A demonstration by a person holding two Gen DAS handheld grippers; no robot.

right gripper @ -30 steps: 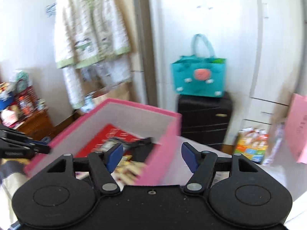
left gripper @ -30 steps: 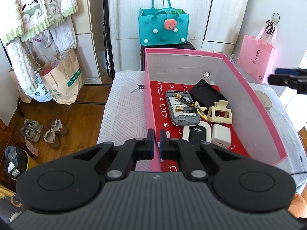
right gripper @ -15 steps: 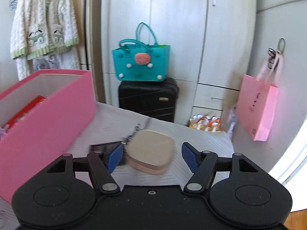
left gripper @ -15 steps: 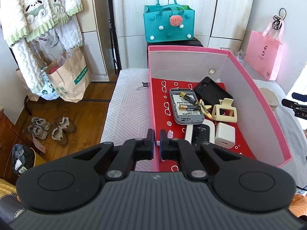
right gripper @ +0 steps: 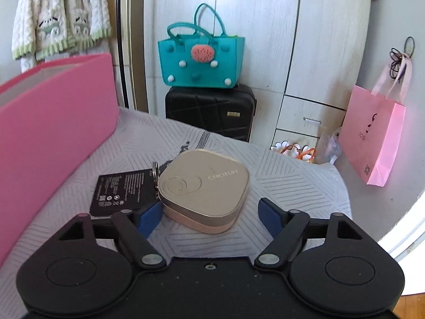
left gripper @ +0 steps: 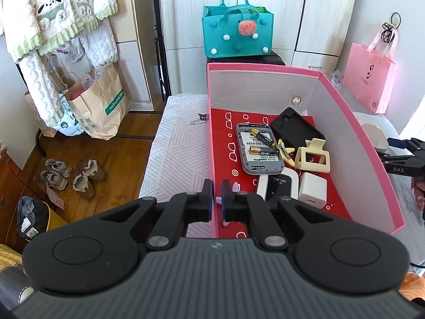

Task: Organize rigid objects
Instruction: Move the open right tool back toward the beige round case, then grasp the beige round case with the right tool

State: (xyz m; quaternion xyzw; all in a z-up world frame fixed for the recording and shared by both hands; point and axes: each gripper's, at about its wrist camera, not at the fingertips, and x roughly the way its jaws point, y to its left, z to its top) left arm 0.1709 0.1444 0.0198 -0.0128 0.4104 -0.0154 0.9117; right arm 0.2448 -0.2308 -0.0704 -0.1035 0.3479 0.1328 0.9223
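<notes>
My right gripper [right gripper: 211, 214] has just been widening its jaws and now stands open around the near corner of the gold compact case [right gripper: 204, 190], which lies on the bedcover straight ahead of my fingers; the pads do not press on it yet. A black battery [right gripper: 122, 192] and a key ring [right gripper: 154, 172] lie touching the case beside my left finger. If I close here, I judge that finger may catch the battery or ring, or the rounded corner may squirt out forward. My left gripper [left gripper: 217, 198] is clamped shut on the pink box [left gripper: 372, 154] wall, steadying it; letting go would let the box slide.
</notes>
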